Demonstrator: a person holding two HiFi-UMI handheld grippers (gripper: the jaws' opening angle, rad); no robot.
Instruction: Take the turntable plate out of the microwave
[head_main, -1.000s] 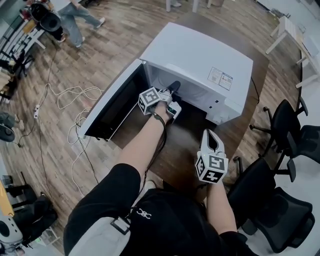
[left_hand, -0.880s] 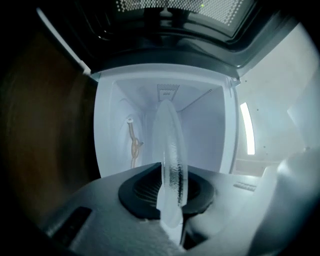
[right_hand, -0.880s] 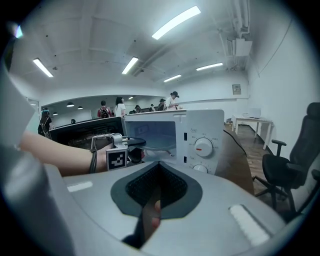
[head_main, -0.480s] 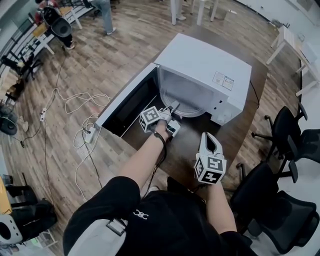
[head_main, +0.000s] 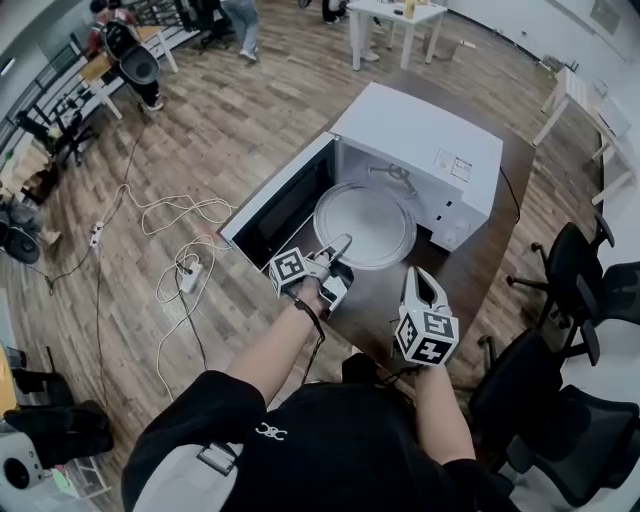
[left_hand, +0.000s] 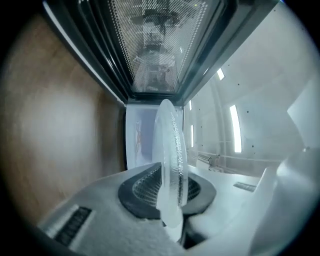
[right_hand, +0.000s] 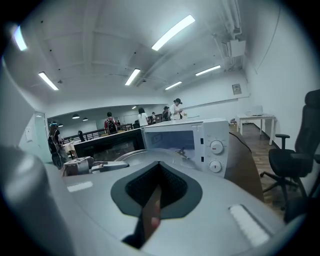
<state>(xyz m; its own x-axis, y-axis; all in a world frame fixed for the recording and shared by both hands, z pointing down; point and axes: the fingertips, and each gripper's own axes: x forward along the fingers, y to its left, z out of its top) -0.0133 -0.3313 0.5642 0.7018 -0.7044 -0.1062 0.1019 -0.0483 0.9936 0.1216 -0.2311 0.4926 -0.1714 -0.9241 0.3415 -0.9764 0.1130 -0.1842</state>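
Observation:
The white microwave stands on the brown table with its door swung open to the left. The round glass turntable plate hangs level in front of the cavity, outside it. My left gripper is shut on the plate's near left rim. In the left gripper view the plate stands edge-on between the pads of that gripper. My right gripper hovers to the right of the plate, apart from it, jaws together and holding nothing. In the right gripper view the microwave faces that gripper.
The roller ring lies on the cavity floor. Bare brown table shows to the right. Black office chairs crowd the right side. Cables and a power strip trail over the wooden floor at left. People stand far behind.
My left gripper has drawn back out of the cavity toward me with the plate, which now hangs in front of the microwave. My right gripper has shifted only a little.

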